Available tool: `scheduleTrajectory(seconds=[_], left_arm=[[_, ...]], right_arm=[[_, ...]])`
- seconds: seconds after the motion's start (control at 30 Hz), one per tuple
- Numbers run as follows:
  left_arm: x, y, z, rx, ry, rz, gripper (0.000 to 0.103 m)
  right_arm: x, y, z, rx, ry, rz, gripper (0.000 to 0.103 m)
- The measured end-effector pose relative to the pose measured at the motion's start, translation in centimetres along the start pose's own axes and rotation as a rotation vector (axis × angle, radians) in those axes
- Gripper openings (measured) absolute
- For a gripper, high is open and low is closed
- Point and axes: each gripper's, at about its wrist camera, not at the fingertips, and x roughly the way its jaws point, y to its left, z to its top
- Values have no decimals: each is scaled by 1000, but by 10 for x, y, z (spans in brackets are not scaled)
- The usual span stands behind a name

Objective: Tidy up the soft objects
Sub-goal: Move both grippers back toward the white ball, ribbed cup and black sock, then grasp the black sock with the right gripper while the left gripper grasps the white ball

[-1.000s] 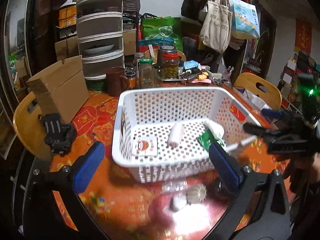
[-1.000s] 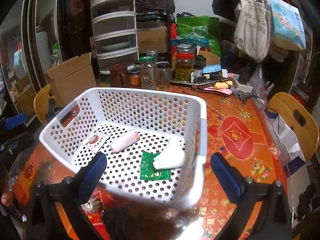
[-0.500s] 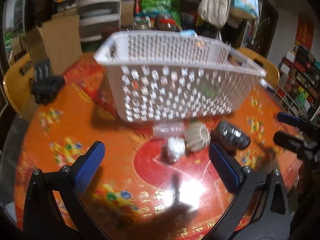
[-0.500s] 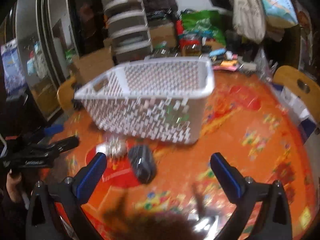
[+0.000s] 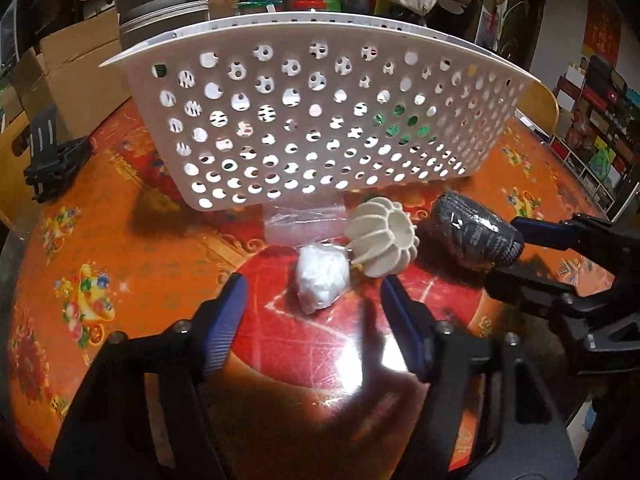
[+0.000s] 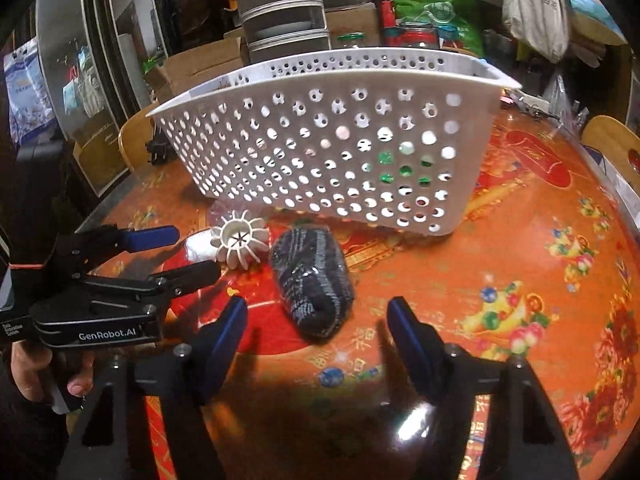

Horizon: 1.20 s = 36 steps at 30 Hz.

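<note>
The white basket (image 5: 320,120) stands on the tabletop (image 6: 520,260); what lies inside I can barely make out through its holes. My right gripper (image 6: 316,320), jaws released, faces the dark rolled cloth (image 6: 312,280), long axis pointing away from me. My left gripper (image 5: 312,300), released too, brackets the white wrapped ball (image 5: 322,276), touching the ribbed ball (image 5: 382,240).

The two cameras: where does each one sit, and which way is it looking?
Left wrist: on the left gripper, low over the table, facing a white bundle; the right gripper shows.
Right wrist: on the right gripper, facing a dark roll; the left gripper and hand show.
Shared: basket, ribbed ball.
</note>
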Motion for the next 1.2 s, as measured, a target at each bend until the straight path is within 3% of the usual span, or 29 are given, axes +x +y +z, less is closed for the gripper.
scheduleTrajectory(seconds=[0.13, 0.27, 0.43, 0.67, 1.2], left_arm=[[1, -7, 2, 12, 6, -8, 52], [3, -11, 3, 26, 17, -12, 37], [5, -10, 5, 17, 14, -4, 26], [-1, -5, 1, 11, -20, -20, 25], [-49, 17, -4, -14, -131, -30, 24]], right_arm=[[7, 2, -2, -9, 10, 4, 54], [11, 4, -3, -17, 7, 0, 50], [10, 7, -2, -16, 4, 4, 41], [11, 13, -3, -26, -1, -2, 30], [-26, 15, -4, -41, -128, -12, 26]])
